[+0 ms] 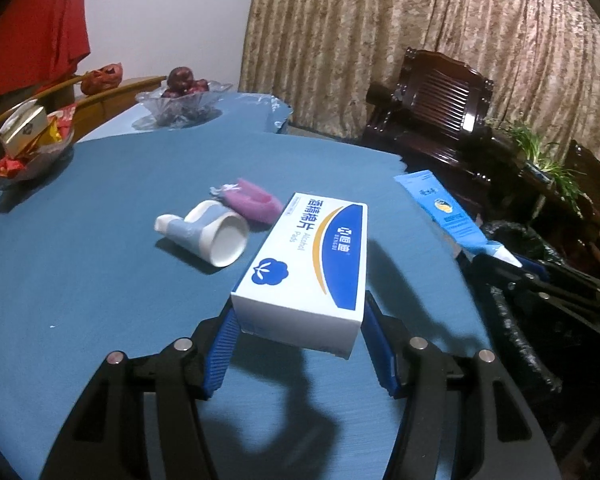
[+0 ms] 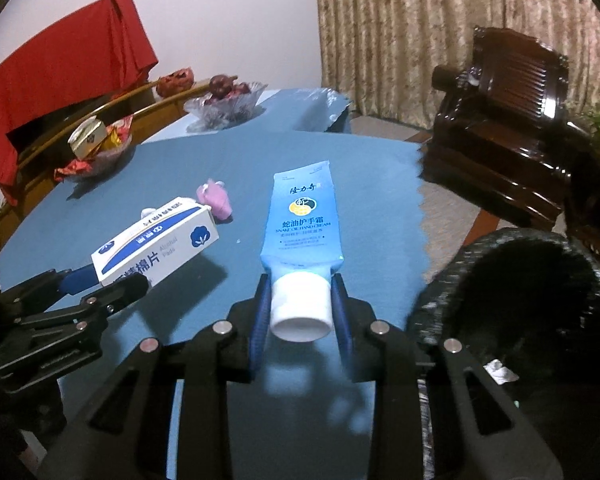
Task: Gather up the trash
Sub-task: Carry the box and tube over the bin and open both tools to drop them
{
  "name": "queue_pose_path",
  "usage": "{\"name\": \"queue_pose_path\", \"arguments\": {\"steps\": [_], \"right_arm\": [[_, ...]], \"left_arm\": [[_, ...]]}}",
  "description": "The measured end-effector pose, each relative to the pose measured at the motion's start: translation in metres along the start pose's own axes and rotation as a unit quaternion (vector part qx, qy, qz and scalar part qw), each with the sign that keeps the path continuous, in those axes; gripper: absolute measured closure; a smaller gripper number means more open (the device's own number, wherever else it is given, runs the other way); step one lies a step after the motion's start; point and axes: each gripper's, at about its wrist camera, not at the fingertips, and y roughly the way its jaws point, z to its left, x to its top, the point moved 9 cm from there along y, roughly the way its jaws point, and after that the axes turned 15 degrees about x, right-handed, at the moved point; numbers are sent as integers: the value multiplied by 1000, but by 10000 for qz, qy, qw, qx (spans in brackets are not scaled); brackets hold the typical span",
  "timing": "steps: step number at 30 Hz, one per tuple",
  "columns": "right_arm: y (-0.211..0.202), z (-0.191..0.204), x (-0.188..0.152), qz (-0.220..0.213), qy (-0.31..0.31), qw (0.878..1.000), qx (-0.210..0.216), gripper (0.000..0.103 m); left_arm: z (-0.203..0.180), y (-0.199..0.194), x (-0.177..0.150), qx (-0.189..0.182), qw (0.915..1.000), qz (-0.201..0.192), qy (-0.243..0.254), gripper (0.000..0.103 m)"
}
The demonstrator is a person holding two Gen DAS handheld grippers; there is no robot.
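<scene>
My left gripper (image 1: 300,320) is shut on a white and blue alcohol-pad box (image 1: 312,260) and holds it above the blue table; the box also shows in the right wrist view (image 2: 156,246). My right gripper (image 2: 300,296) is shut on the white cap of a blue hand-cream tube (image 2: 304,220), held above the table's right side; the tube also shows in the left wrist view (image 1: 444,212). A white and blue squeezed tube (image 1: 204,232) and a pink wrapper (image 1: 252,200) lie on the table beyond the box. A black-lined trash bin (image 2: 532,288) stands just right of my right gripper.
The blue table (image 1: 80,240) carries a glass fruit bowl (image 1: 180,100) at the back and a dish of snacks (image 1: 32,140) at the far left. A dark wooden chair (image 2: 512,128) and a plant (image 1: 540,152) stand right of the table, before a curtain.
</scene>
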Motion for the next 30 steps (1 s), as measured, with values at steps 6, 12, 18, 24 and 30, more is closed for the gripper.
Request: {"name": "queue_pose_path", "arguments": {"steps": [6,12,18,24,30], "right_arm": [[-34,-22,-5,-135,97,9996,-223,75],[-67,-53,-15,-241,272,9981,-502,75],[-98,-81,-26,-346,422,9953,-806,75],[-134,-113,-46,-359,605,9906,-1176,75],[-161,-138,-64,-401,816,9851,-1459,75]], "left_arm": [[-33,-10,6,-273,9995,-75,116,45],[-77,-17,12,-621,9976,-121,291,45],[-125,-25,16,-975,9938,-172,511,45],[-175,-34,15,-1339,9880,-205,744,45],[-223,-42,8,-1595,9818,-246,1000,45]]}}
